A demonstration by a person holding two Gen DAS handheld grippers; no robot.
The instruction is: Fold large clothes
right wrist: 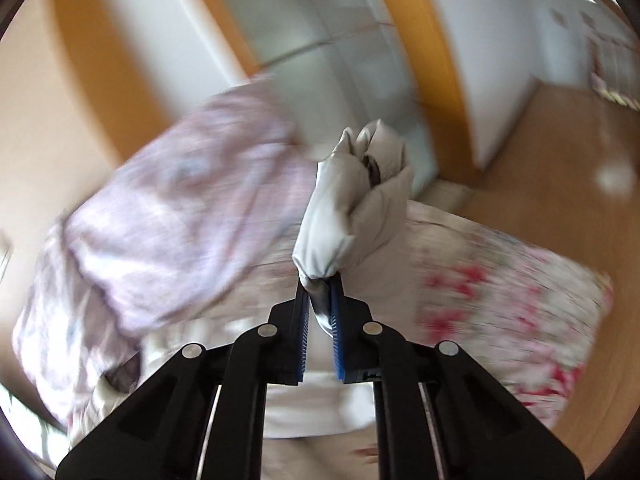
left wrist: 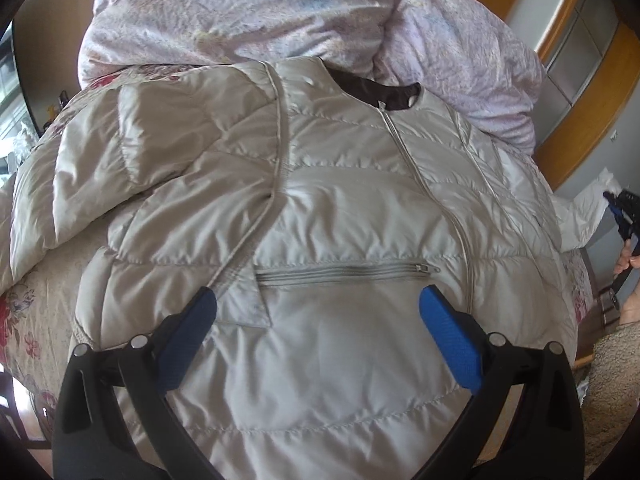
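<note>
jacket [left wrist: 320,184] flat on bed [left wrist: 36,312], collar at 12. puffy, light, slick shell (slips easily). my right gripper [right wrist: 320,300] pinching cuff [right wrist: 352,200]; left gripper [left wrist: 318,312] wide, empty. grab seams, hems.

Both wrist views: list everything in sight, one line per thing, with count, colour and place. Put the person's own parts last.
Jacket: one, pale grey quilted, laid front-up on the bed, main zip closed.
Sleeve: one, pale grey, its end clamped in the right gripper, off the bed.
Pocket zip: one, grey, closed, just beyond the left fingertips.
Duvet: one, pale lilac print, bunched behind the collar.
Bedspread: one, cream with red flowers, under the jacket.
Wardrobe: one, orange wood and grey panels, far right.
Left gripper: one, black, blue pads, open over the hem.
Right gripper: one, black, blue pads, shut on the sleeve.
Hand: one, right edge, holding the right gripper.
</note>
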